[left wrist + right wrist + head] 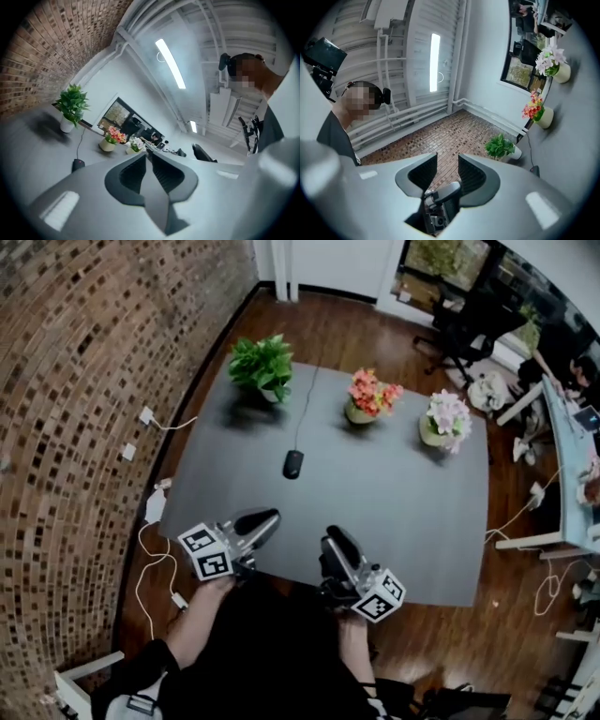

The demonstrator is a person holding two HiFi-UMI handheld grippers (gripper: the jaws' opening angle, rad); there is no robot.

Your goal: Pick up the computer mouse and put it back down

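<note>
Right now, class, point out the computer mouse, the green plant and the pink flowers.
computer mouse [292, 463], head view, middle of its back.
green plant [262, 362], head view, its leaves.
pink flowers [373, 392], head view, the blooms.

Green plant [262, 365], pink flowers [372, 395], white flowers [446, 418] line grey table [403, 512]

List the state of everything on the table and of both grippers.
Mouse: flat on the table, untouched, cord attached.
Green plant: upright in its pot.
Orange flowers: upright in their pot.
Pale pink flowers: upright in their pot.
Left gripper: shut, empty.
Right gripper: open, empty.
</note>
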